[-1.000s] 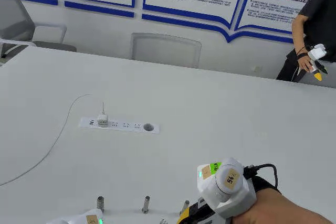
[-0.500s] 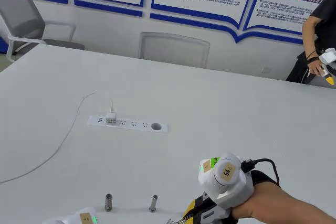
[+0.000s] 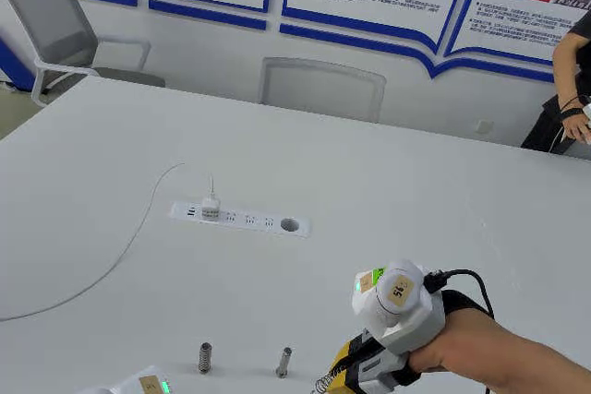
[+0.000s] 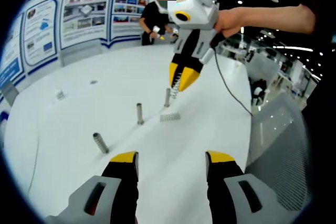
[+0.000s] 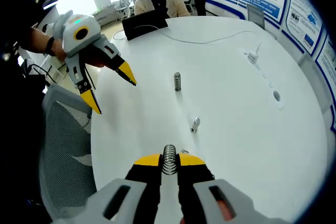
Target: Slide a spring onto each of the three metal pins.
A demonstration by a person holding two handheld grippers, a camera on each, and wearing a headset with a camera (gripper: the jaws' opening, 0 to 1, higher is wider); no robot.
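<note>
Spring [image 5: 169, 156] is pinched by the right hand-held gripper [image 5: 169, 162], protruding past its tips, with a bare pin [image 5: 195, 124] just ahead. Left hand-held gripper [image 4: 172, 157] stands spread, empty. It is probably light and flexible; hold near one end, lightly, leaving the bore free.

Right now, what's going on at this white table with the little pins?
A person holds a gripper in each hand. The right gripper is shut on a spring, held close by the third pin. The first pin already wears one, the middle pin is bare, and a loose spring lies on the table. The left gripper hangs open nearby.
</note>
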